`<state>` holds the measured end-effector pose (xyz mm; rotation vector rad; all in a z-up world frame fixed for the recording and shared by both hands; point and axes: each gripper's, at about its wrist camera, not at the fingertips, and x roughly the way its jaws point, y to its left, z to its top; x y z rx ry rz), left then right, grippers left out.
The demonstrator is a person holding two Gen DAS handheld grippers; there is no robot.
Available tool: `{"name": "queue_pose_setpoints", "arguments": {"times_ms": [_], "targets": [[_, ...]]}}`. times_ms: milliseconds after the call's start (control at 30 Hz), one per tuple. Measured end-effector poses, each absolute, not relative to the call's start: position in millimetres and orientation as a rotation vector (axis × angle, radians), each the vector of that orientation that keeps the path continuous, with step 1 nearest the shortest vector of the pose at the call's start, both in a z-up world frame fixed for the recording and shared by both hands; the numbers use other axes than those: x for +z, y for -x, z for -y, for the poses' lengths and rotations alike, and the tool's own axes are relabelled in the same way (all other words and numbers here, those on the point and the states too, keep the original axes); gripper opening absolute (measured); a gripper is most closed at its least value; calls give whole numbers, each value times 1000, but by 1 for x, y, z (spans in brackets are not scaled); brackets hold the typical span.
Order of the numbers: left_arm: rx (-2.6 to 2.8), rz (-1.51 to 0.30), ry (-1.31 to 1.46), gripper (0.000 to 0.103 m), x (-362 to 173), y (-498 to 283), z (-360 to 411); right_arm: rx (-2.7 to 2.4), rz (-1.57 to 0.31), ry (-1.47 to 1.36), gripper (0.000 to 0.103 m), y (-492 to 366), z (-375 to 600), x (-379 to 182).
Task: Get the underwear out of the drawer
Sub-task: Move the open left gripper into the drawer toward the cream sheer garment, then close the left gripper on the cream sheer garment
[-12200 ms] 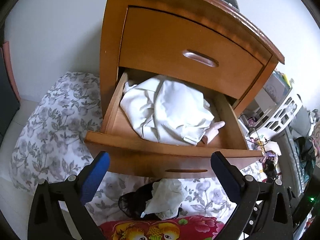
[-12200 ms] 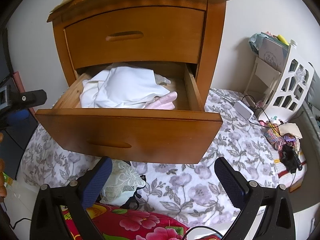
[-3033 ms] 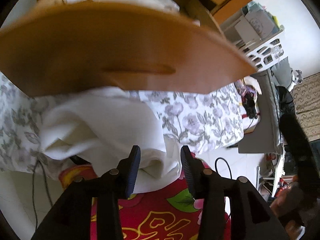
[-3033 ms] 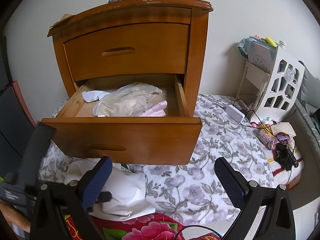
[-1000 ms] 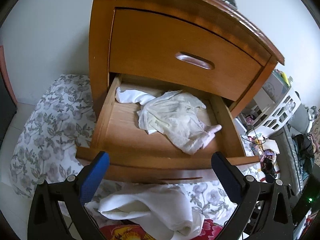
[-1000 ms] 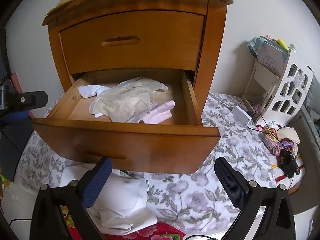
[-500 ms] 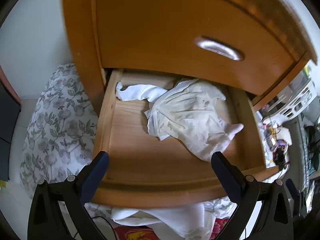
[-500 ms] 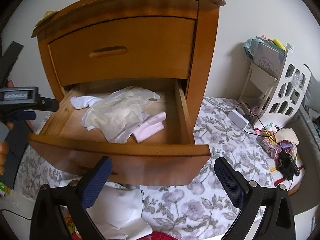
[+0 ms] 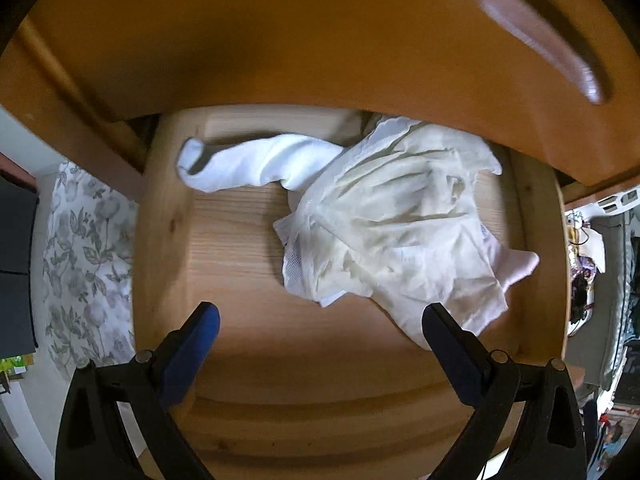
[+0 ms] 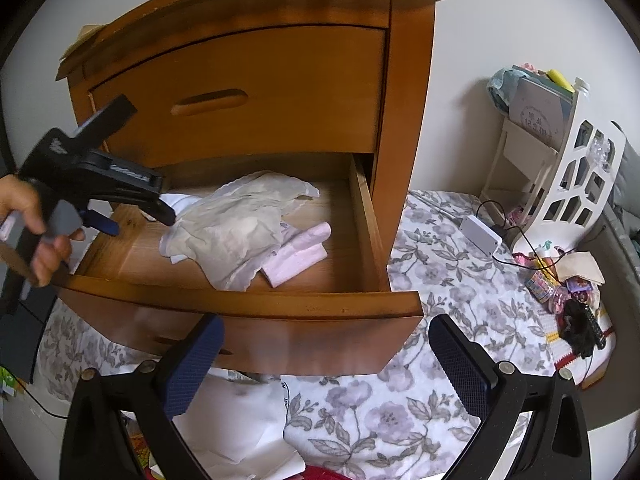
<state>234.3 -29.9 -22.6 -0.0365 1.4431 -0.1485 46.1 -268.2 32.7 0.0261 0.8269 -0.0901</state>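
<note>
The lower drawer (image 10: pixel 280 308) of the wooden nightstand stands pulled out. A crumpled cream underwear piece (image 9: pixel 392 232) (image 10: pixel 236 224) lies inside it, over a pink garment (image 10: pixel 296 256) (image 9: pixel 518 266). A white sock (image 9: pixel 256 164) lies at the drawer's back left. My left gripper (image 9: pixel 320 314) (image 10: pixel 138 220) is open, held by a hand (image 10: pixel 36 236) over the drawer's left half, just short of the cream piece and holding nothing. My right gripper (image 10: pixel 326 328) hangs open and holds nothing in front of the drawer face. A white garment (image 10: pixel 240 412) lies on the floor below the drawer.
The shut upper drawer (image 10: pixel 240 92) overhangs the back of the open one. Floral bedding (image 10: pixel 440 320) spreads right of the nightstand, with a white box and cable (image 10: pixel 480 236), a white lattice rack (image 10: pixel 568 168) and small clutter (image 10: pixel 576 300).
My left gripper has moved forward and down into the drawer, closer to the cream underwear. The white garment that filled the drawer earlier now lies on the floor. The right gripper has barely shifted.
</note>
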Motion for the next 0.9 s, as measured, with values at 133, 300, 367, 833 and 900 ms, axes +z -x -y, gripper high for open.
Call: {"name": "queue_pose_setpoints", "arguments": {"times_ms": [133, 300, 367, 833, 900], "targets": [[-129, -1481, 23, 92, -38, -244, 38, -90, -830, -31, 103, -46, 270, 30], [-162, -1491, 44, 87, -42, -253, 51, -90, -838, -39, 103, -47, 272, 26], [-178, -1479, 33, 87, -39, -255, 60, -91, -841, -40, 103, -48, 273, 24], [-197, -1521, 7, 42, -64, -283, 106, -91, -851, -50, 103, -49, 277, 20], [-216, -1516, 30, 28, -68, -282, 106, -95, -852, -54, 103, -49, 279, 20]]}}
